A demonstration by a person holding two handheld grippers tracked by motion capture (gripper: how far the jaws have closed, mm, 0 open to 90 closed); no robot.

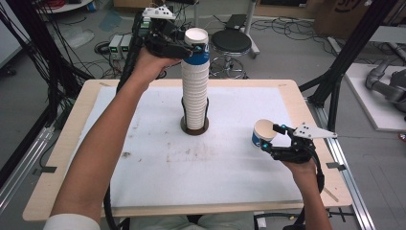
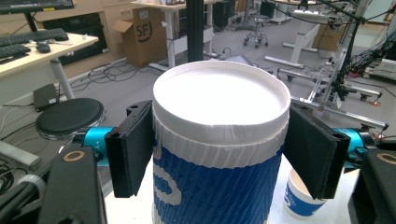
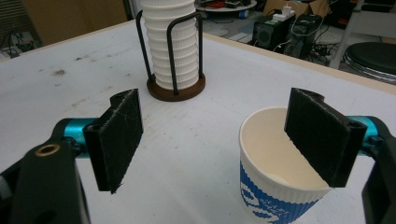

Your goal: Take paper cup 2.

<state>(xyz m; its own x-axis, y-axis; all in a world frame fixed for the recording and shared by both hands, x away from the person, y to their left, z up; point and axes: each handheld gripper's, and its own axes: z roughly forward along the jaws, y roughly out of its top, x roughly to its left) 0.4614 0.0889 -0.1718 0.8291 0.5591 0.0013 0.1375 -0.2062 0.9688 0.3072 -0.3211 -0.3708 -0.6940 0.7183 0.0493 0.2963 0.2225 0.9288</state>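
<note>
A tall stack of paper cups (image 1: 195,91) was seen standing upright in a wire holder (image 3: 176,84) on a round wooden base, at about twelve o'clock from the middle of the white table (image 1: 158,167). The left claw (image 1: 184,48) was held at the top of that stack, its jaws set on either side of the topmost blue-and-white cup (image 2: 219,154), just under the rolled rim; in the left gripper view the pads (image 2: 133,147) appeared to touch the cup's wall, though firm clamping could not be confirmed. The stack's long axis was vertical, so any lift would probably have to go straight up along it.

The right claw (image 1: 274,136) was found at about four o'clock from the stack, well apart from it. Its jaws stood wide. One pad (image 3: 320,140) reached over the rim into a single paper cup (image 3: 275,172), which stood upright on the table; the other pad was left well clear of it. The single cup was therefore judged not gripped.

The left hand (image 1: 151,64) was plainly the nearer to the stack.
</note>
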